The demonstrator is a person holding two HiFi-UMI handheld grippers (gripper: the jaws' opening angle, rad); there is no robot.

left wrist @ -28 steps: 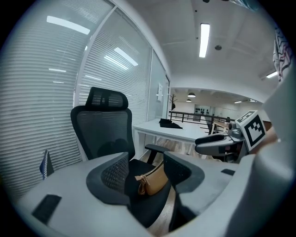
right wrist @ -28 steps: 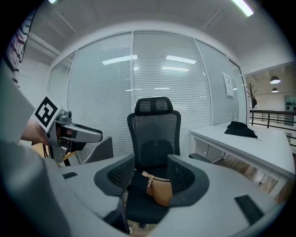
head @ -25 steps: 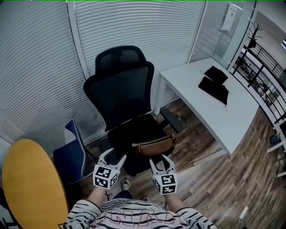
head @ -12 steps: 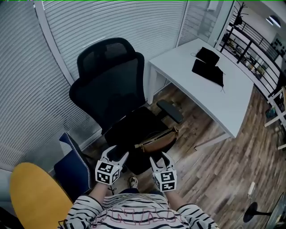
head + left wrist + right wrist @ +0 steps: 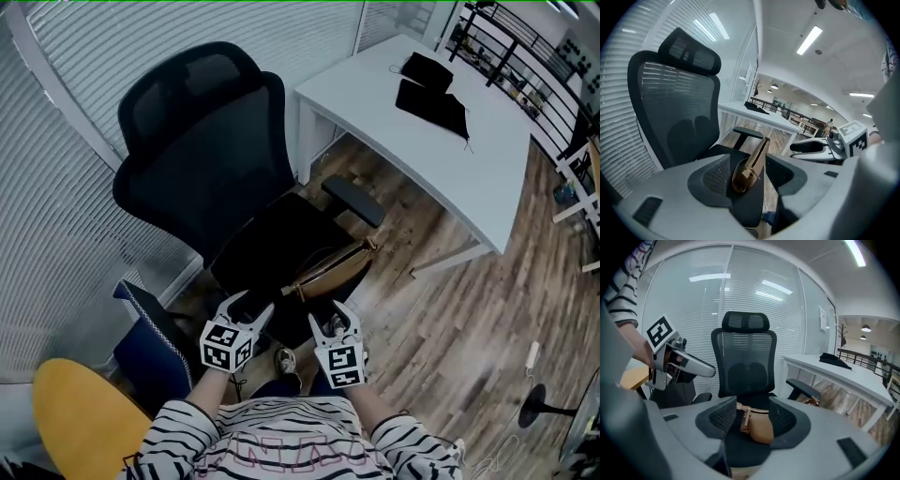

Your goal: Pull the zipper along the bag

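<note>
A tan leather bag [image 5: 330,274] lies along the front edge of the black office chair's seat [image 5: 262,244], its zipper line on top. In the left gripper view the bag [image 5: 750,166] shows end-on between the jaws, some way off. The right gripper view has the bag [image 5: 757,423] side-on with a small zipper pull hanging at its left end. My left gripper [image 5: 247,309] and right gripper [image 5: 333,312] hover side by side just short of the seat's front edge. Both stand open and hold nothing.
A white desk [image 5: 441,150] with black items [image 5: 427,89] stands to the right of the chair. The chair's armrest [image 5: 352,201] juts out beside the bag. A blue chair [image 5: 150,337] and a yellow round table [image 5: 84,431] sit at the lower left. Window blinds [image 5: 56,187] run behind.
The head view has tilted down and shifted, so chair and desk slid up and left in frame. Both grippers have edged slightly closer to the bag and stay open.
</note>
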